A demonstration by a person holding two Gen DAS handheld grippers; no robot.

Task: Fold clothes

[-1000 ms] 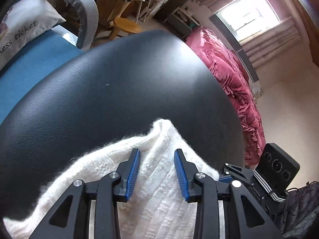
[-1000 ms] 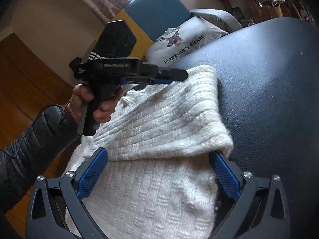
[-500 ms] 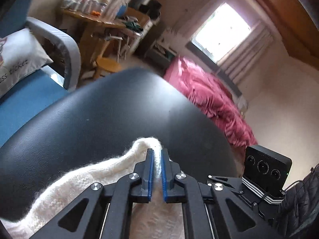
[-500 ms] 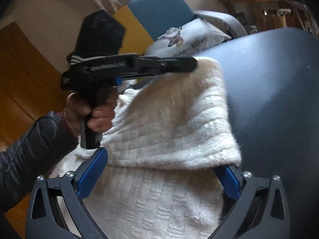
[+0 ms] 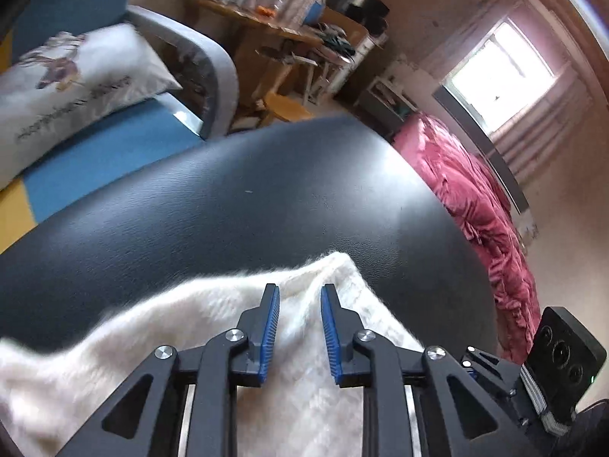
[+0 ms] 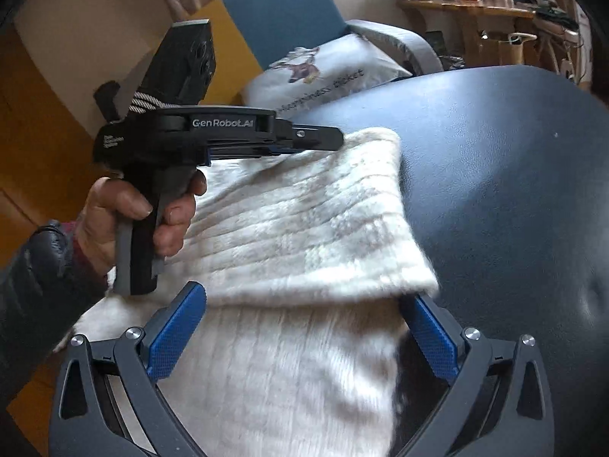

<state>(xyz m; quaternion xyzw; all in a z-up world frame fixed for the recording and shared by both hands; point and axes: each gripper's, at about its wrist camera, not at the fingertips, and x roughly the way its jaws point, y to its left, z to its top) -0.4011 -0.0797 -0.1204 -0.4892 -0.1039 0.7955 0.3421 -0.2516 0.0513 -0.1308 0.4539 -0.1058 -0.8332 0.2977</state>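
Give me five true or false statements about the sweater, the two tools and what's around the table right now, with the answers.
1. The sweater is white knit and lies on a dark table. True.
2. The left tool is clamped shut on the sweater. False: its pads are apart, with knit between and under them.
3. The right tool is open wide, one pad on each side of the sweater. True.
4. The sweater lies fully flat in one layer. False: an upper layer is folded over a lower one.
5. A green blanket lies beyond the table. False: the bedding there is pink-red.
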